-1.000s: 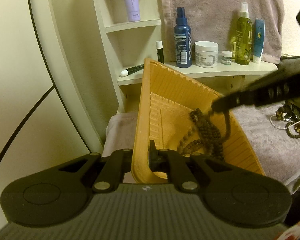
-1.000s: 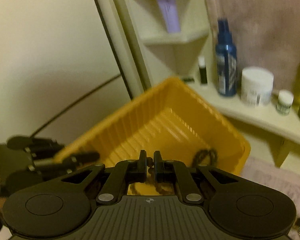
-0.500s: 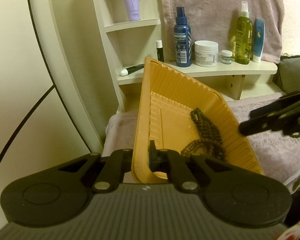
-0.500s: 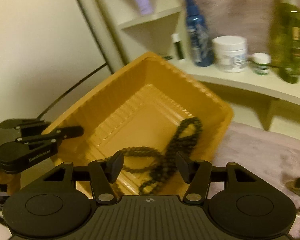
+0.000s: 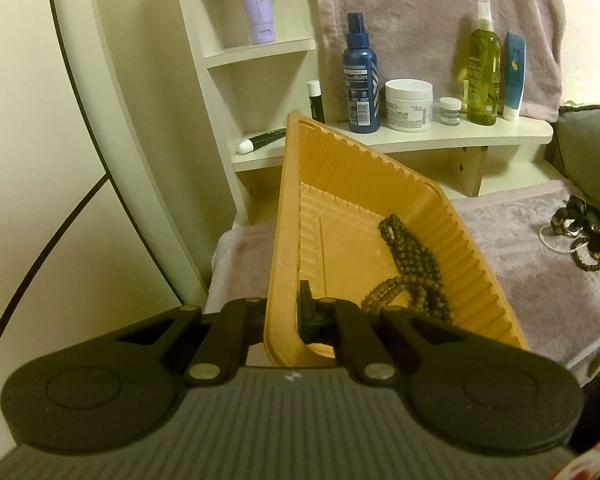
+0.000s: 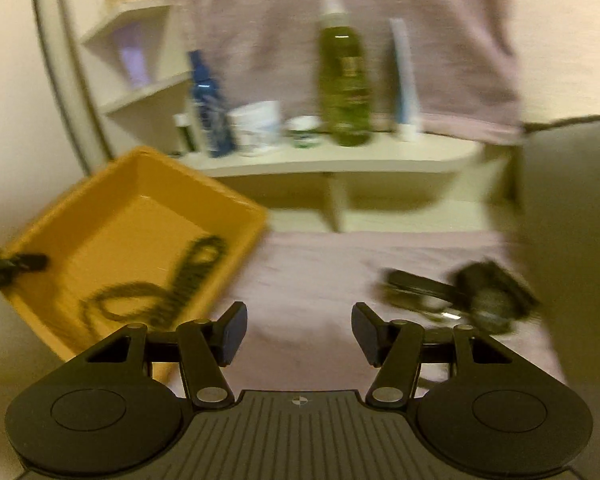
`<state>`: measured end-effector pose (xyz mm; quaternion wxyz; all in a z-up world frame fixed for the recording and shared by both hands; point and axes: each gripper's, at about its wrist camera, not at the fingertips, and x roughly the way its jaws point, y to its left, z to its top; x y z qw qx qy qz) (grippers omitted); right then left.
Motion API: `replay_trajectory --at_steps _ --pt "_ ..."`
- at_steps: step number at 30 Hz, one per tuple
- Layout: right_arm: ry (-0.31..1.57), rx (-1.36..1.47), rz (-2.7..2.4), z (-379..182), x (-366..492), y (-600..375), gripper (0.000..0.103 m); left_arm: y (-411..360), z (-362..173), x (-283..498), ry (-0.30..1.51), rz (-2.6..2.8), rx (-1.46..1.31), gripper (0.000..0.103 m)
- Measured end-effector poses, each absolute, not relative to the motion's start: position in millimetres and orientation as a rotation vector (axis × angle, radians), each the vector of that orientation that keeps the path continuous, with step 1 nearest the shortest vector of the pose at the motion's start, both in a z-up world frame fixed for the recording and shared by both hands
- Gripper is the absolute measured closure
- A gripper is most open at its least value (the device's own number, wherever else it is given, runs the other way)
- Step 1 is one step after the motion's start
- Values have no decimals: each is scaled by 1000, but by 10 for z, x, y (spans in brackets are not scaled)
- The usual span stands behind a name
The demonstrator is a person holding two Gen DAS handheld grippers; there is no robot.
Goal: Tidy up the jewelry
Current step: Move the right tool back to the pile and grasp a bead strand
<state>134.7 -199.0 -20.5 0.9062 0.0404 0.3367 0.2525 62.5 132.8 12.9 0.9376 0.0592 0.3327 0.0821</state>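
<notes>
Bare towel (image 6: 320, 276) ahead of the fingers, yellow tray (image 6: 236, 204) left, jewelry pile (image 6: 472, 292) right.

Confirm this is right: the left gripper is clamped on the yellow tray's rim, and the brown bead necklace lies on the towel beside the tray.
Wrong on one point: the brown bead necklace lies inside the yellow tray, as the left wrist view shows. The left gripper is indeed clamped on its rim.

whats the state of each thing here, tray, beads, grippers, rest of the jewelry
yellow tray: tilted, lifted by its rim
left gripper: shut on the tray's rim
brown bead necklace: lying loose inside the tray
right gripper: open, nothing between its fingers, jaws just opened
jewelry pile: tangled on the pink towel, outside the tray
</notes>
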Motion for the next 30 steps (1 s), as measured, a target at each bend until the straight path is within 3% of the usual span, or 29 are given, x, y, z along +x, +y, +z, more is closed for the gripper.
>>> replay_trajectory --at_steps 20,30 --pt "729 105 313 -705 1310 -2605 46 1282 140 639 688 171 144 98" --pt "765 157 308 -782 1488 -2541 66 1281 134 647 694 171 149 98"
